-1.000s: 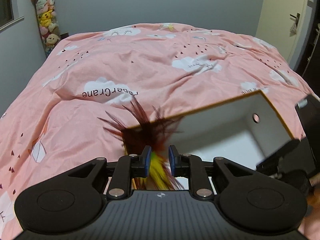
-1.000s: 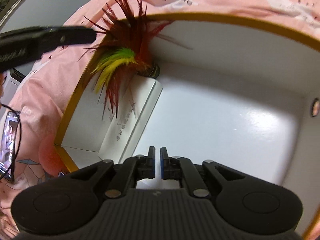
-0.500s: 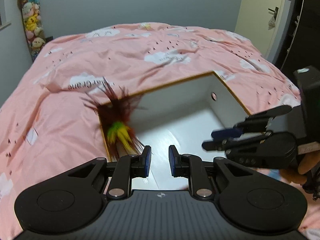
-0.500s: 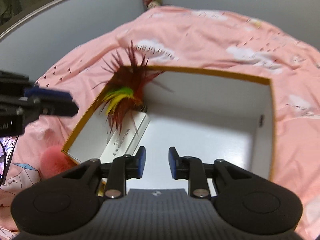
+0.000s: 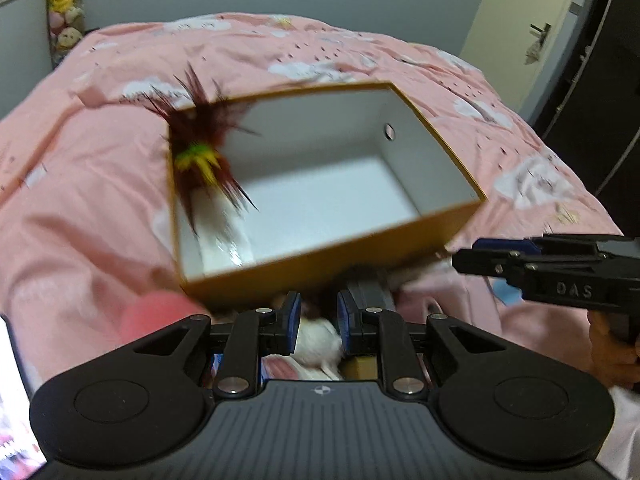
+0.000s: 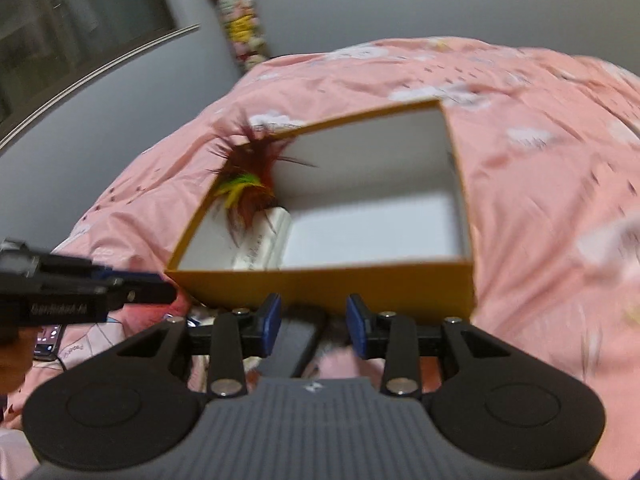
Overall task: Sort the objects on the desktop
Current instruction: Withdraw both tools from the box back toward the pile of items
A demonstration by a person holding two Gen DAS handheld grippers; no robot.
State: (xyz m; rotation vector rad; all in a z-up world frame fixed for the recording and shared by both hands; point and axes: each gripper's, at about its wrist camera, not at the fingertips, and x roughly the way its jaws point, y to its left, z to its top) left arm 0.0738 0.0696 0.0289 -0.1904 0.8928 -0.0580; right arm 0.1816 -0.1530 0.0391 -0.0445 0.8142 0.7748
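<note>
1. Blue pads line my left tongs [image 5: 318, 322], which stand a little apart with nothing clamped; only blurred clutter shows between and beneath them: something white and soft [image 5: 318, 342] and a dark flat object [image 5: 370, 292].
2. My right tongs [image 6: 314, 326] have just been opening and now stand apart, gripping nothing; a dark flat slab [image 6: 298, 340] lies below the gap, not pressed by either pad.
3. Just ahead of both pairs sits the box [image 5: 320, 268], mustard-yellow outside and white inside, its near wall almost at my fingertips. It rests open-topped on the pink bedcover [image 5: 100, 184].
4. Inside the box, in the corner to the left of my tongs, the feather toy [image 5: 204, 156] leans up against the wall, dark red plumes with a green and yellow band, some tips poking above the rim.
5. Below the feathers a white booklet or flat packet [image 6: 262, 244] lies against the left wall; the remaining floor of the box is bare white.
6. From the left camera, my right tongs reach in from the right edge, near the box's right corner, with my hand [image 5: 614, 354] on the handle. From the right camera, my left tongs enter from the left edge.
7. A pink fluffy ball [image 5: 158, 316] sits just left of my left tongs, blurred.
8. Farther off, the bedcover's white cloud print runs to grey walls, a column of plush toys [image 6: 240, 30] in the corner, and a door [image 5: 524, 20] to the right.
</note>
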